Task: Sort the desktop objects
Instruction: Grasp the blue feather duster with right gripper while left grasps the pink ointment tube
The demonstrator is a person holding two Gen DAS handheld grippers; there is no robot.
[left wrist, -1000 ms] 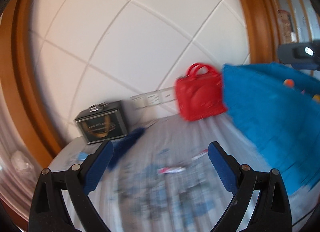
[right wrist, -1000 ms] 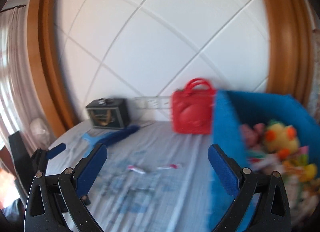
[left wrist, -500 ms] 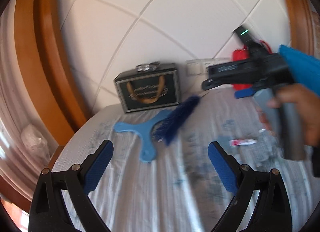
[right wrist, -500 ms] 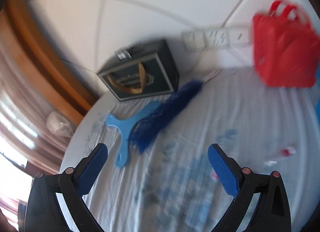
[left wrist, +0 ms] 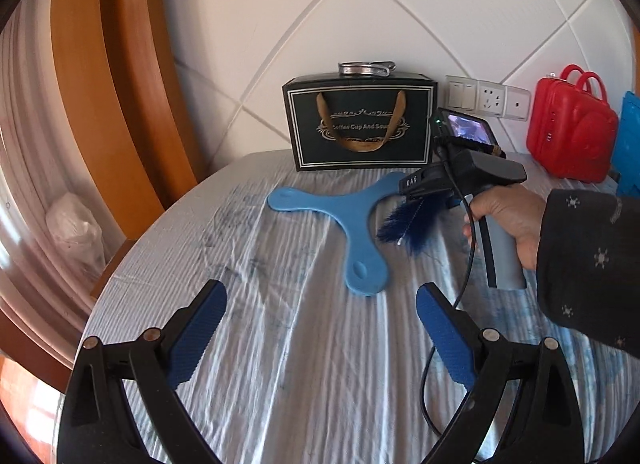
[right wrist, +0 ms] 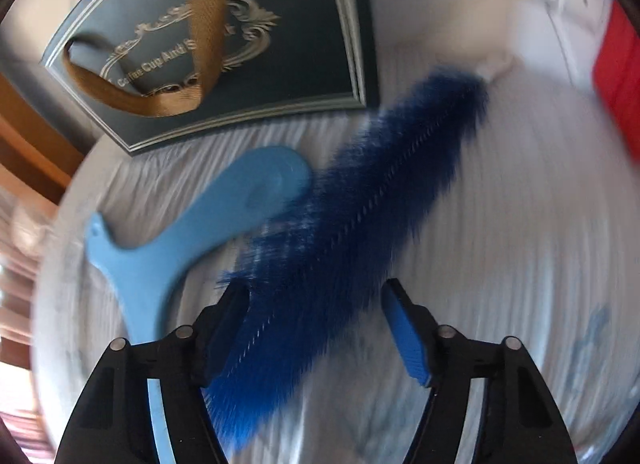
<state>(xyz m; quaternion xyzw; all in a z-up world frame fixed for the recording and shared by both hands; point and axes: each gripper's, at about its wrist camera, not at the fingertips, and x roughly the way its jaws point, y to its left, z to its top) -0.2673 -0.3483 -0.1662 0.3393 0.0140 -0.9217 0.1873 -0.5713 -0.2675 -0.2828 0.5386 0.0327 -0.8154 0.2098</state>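
A: Right wrist view: the right gripper [right wrist: 316,328] sits low over the dark blue brush [right wrist: 352,223], fingers spread either side of the bristles, not pinching.

B: The brush lies on the striped cloth [left wrist: 280,344], crossing the light blue three-armed piece [left wrist: 352,215]. The left gripper [left wrist: 320,316] hangs wide open, holding nothing.

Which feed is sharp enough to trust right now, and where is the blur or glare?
Left wrist view: sharp; print on the black gift box is legible, light is even, fisheye bends the wooden frame. Right wrist view: motion-smeared, especially the red case and tablecloth; the blue bristle brush between the open right gripper fingers is soft; bright washout at lower left.
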